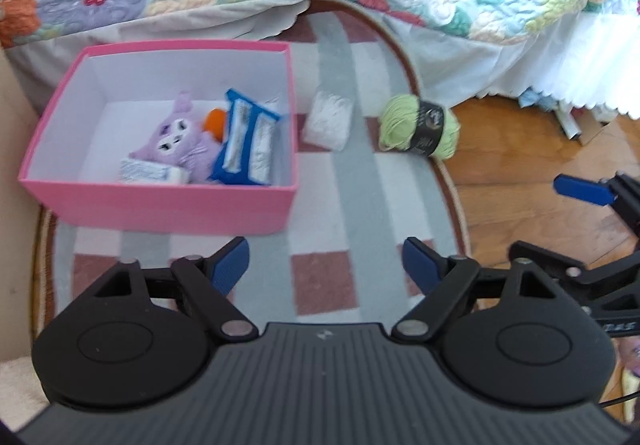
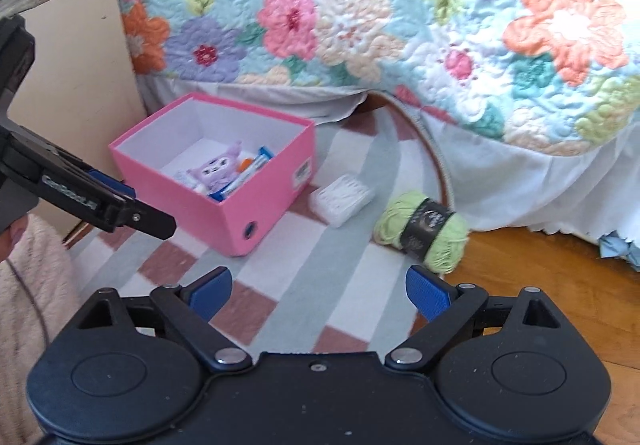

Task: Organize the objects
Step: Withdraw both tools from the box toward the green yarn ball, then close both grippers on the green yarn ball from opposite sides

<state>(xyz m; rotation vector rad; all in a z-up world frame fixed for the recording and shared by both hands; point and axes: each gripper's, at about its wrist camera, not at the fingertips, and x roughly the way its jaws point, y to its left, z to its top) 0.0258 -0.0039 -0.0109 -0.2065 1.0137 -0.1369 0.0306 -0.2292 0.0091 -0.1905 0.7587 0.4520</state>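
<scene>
A pink box (image 1: 160,205) (image 2: 224,213) stands open on the rug. It holds a purple plush toy (image 1: 180,137) (image 2: 214,169), a blue packet (image 1: 248,141) (image 2: 244,177), an orange item (image 1: 216,123) and a white pack (image 1: 152,173). Right of the box lie a clear case of white cotton swabs (image 1: 328,119) (image 2: 342,197) and a green yarn ball (image 1: 420,125) (image 2: 424,231) with a black band. My left gripper (image 1: 325,249) hovers open in front of the box, nothing between its pads. My right gripper (image 2: 319,273) is open and empty too, short of the yarn.
The checked oval rug (image 1: 340,205) lies on a wooden floor (image 2: 540,285). A bed with a floral quilt (image 2: 360,25) and white skirt stands behind the objects. A cream panel (image 2: 80,65) stands left of the box. One blue finger (image 1: 584,194) of the right gripper shows at right.
</scene>
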